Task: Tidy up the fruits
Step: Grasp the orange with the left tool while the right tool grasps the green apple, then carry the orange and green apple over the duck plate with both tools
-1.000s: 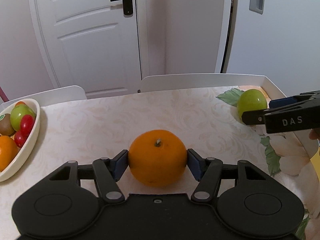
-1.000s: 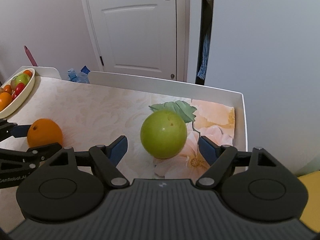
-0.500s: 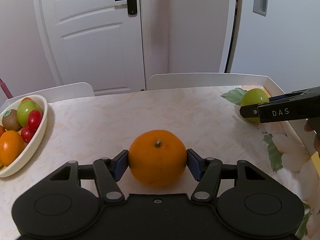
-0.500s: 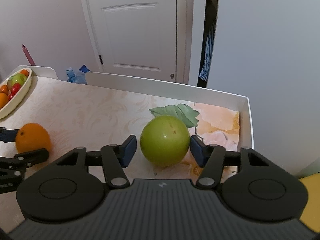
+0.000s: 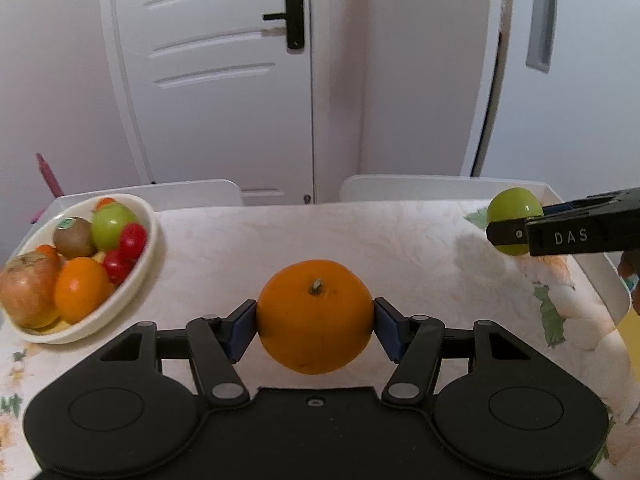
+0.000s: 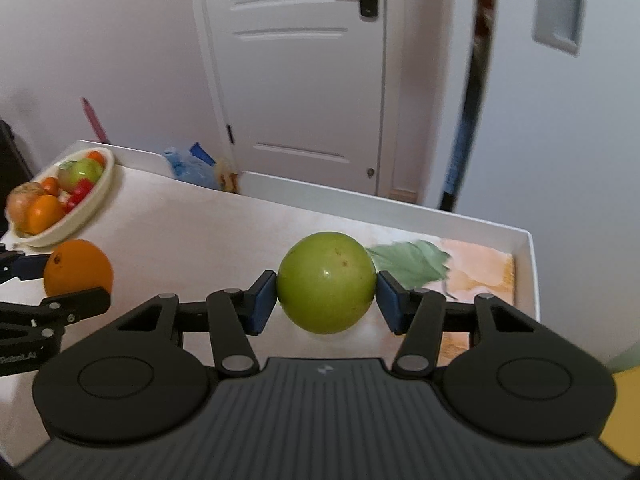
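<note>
Left gripper (image 5: 316,322): matte black plastic, blue rubbery pads (image 5: 240,330), jaws clamped on one orange (image 5: 315,316) — round, glossy, faintly dimpled skin, stub of stem on top. The orange sits dead centre of the left wrist view, raised off the table (image 5: 400,240).

Right gripper (image 6: 326,304): same black build with a ribbed grey top; its jaws have just been closing and are now clamped on one green apple (image 6: 326,282), smooth, shiny, a few brown specks, held clear of the table. In the left wrist view that apple shows at 2 o'clock from the orange, with "DAS" in white letters on the right gripper's finger (image 5: 570,236). In the right wrist view, partial white lettering on the left gripper at 9 o'clock, too blurred to read fully.

Table cover: cream, faint embossed swirl pattern, printed green leaves and pale flowers at the right end; white raised rim.

One oval cream bowl (image 5: 134,292), glossy ceramic look, at 10 o'clock from the orange. Inside: one kiwi with a small green sticker, one green apple, one orange, one reddish-yellow apple, at least two red cherry tomatoes, some small orange bits half hidden.

White panelled door (image 5: 224,80) behind, one black lever handle.
</note>
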